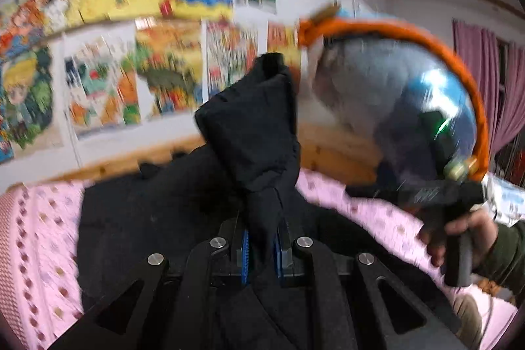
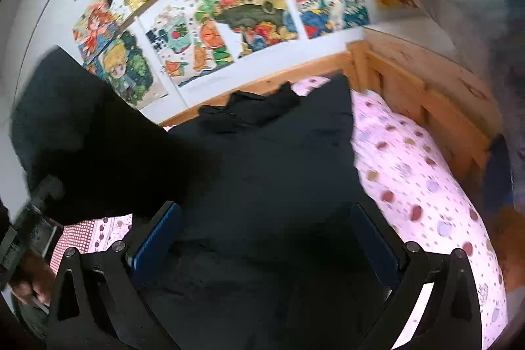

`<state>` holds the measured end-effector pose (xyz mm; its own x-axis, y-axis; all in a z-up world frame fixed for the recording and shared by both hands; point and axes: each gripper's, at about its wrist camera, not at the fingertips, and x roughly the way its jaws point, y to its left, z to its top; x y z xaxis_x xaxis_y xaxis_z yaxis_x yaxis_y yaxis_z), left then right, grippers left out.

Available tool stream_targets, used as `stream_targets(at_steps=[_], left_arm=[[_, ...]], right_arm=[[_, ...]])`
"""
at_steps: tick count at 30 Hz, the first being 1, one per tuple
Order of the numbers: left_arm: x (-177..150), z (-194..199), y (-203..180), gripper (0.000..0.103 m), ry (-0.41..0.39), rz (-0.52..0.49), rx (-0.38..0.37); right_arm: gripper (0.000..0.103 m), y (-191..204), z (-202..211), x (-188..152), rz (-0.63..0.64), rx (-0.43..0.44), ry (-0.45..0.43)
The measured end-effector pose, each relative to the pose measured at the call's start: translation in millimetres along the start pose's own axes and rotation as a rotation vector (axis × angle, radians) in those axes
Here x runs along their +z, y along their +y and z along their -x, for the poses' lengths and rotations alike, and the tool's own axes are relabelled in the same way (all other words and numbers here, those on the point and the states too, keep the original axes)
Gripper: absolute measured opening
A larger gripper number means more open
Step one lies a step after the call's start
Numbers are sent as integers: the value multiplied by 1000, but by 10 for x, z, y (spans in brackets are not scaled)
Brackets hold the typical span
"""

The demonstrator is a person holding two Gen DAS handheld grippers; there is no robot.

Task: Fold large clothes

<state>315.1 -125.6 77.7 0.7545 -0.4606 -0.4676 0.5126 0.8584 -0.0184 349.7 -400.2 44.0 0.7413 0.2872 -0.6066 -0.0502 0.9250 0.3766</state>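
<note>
A large black garment (image 2: 269, 173) lies spread on a bed with a pink dotted sheet (image 2: 410, 179). My left gripper (image 1: 261, 246) is shut on a bunched part of the black garment (image 1: 252, 133) and holds it raised above the bed. My right gripper (image 2: 267, 238) is open and empty, its blue-padded fingers (image 2: 157, 241) wide apart just above the flat black cloth. The lifted part also shows at the left of the right wrist view (image 2: 82, 133). The right gripper's handle and the hand on it show in the left wrist view (image 1: 459, 235).
A wooden bed frame (image 2: 426, 87) runs along the far side and right end of the bed. Colourful posters (image 2: 229, 5) cover the white wall behind. A blue, orange-rimmed shiny thing (image 1: 410, 94) hangs close at the right. Purple curtains (image 1: 485, 81) hang at the far right.
</note>
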Motion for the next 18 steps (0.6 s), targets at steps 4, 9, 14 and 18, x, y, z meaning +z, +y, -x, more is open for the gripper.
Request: stream_targets(at_steps=[4, 9, 14, 18], left_arm=[[-176, -406, -33, 11, 125, 38, -29], [-356, -668, -85, 12, 255, 56, -54], [-435, -748, -104, 34, 338, 59, -104], [-488, -669, -44, 91, 331, 109, -157]], right_arm=[[101, -357, 36, -134, -85, 123, -17], [101, -532, -115, -369, -162, 196, 12], [101, -628, -372, -473, -218, 217, 81], [101, -670, -603, -552, -264, 226, 151]])
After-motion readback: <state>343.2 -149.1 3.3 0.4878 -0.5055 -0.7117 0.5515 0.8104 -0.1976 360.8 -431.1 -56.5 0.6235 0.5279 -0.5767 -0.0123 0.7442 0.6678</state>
